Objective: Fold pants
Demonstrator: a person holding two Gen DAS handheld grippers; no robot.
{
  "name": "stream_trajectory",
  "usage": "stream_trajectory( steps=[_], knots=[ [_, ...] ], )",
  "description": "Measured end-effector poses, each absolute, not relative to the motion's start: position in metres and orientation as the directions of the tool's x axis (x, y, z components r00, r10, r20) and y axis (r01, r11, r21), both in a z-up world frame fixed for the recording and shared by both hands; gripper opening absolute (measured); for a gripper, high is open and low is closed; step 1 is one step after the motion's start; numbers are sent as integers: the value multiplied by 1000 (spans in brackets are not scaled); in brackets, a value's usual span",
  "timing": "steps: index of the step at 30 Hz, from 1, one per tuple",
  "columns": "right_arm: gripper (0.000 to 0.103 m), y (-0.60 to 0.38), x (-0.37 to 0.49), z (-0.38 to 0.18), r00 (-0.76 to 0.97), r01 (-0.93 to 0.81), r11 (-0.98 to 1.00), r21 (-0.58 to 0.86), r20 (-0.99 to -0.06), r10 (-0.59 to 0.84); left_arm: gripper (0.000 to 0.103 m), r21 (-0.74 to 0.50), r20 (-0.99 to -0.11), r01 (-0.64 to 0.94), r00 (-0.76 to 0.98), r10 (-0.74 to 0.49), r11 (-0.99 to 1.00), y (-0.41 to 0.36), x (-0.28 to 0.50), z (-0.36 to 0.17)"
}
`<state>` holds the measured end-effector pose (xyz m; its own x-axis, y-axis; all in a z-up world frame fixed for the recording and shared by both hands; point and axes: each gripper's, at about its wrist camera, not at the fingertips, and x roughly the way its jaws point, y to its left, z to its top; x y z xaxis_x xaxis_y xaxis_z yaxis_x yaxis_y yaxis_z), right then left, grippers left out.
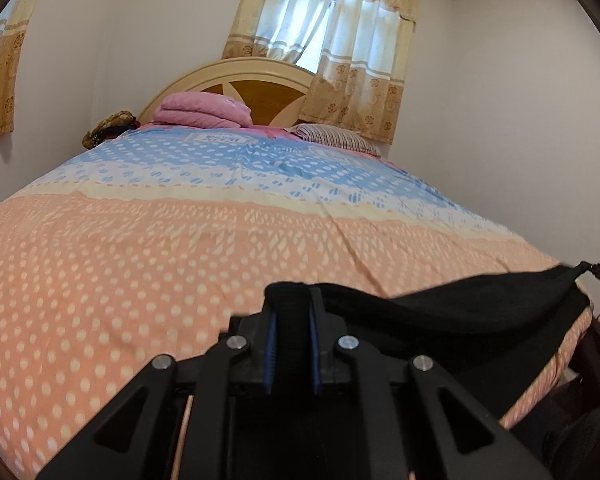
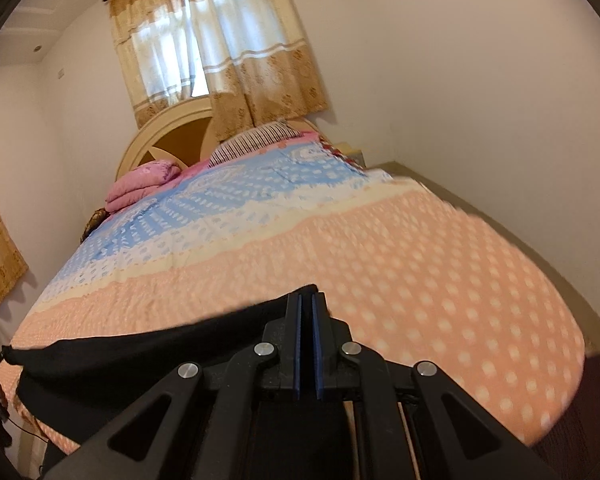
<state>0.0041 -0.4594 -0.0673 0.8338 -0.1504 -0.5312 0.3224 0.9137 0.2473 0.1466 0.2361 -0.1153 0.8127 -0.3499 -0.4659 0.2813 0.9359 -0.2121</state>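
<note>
I have the left gripper (image 1: 292, 312) and the right gripper (image 2: 309, 312) each clenched on an end of the black pants (image 1: 480, 300), which stretch across the lower frame above the bedspread (image 1: 140, 260).

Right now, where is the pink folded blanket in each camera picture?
Left wrist view: the pink folded blanket lies at the far end of the bed, upper left of centre, in front of the headboard.
Right wrist view: the pink folded blanket sits at the left, by the headboard's left side.
Shared landmark: the striped pillow under the window curtain.
</note>
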Motion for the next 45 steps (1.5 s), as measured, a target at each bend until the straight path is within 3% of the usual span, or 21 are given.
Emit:
stream_trajectory(
  steps=[5,12,14,16,17,22,25,33,41,42,45],
  knots=[
    [4,-462,-8,-89,801,354,906,233,-575,-165,15,-135,-501,282,808,-310,950,233,126,-136],
    [7,-457,-18,-91,778,359,915,182,-600,-186,23,80,-509,268,839,-192,960,215,107,-151],
    [18,-456,-26,-84,761,399,907,132,-600,-247,28,140,-499,257,852,-156,956,210,104,-152],
    [57,-452,-33,-74,763,407,905,121,-589,-265,28,170,-492,259,859,-146,951,209,103,-152],
    [60,-450,-37,-70,768,408,905,121,-582,-268,28,172,-494,259,857,-145,950,209,104,-152],
    [60,-400,-34,-43,803,315,947,66,-550,-229,28,166,-497,274,853,-160,947,211,103,-153],
    [60,-341,-9,-42,813,164,986,25,-569,-120,26,155,-490,274,856,-167,949,210,101,-152],
    [60,-131,49,-106,729,-350,917,-192,-671,138,26,141,-466,244,871,-153,959,209,89,-152],
    [60,-46,68,-153,671,-494,836,-239,-716,192,26,49,-455,224,872,-178,973,213,92,-149],
    [59,-42,70,-156,672,-494,832,-251,-718,182,26,44,-454,224,873,-180,974,213,92,-148],
    [37,-36,78,-162,680,-481,823,-303,-722,132,23,35,-450,221,874,-182,975,212,93,-147]
  ],
)
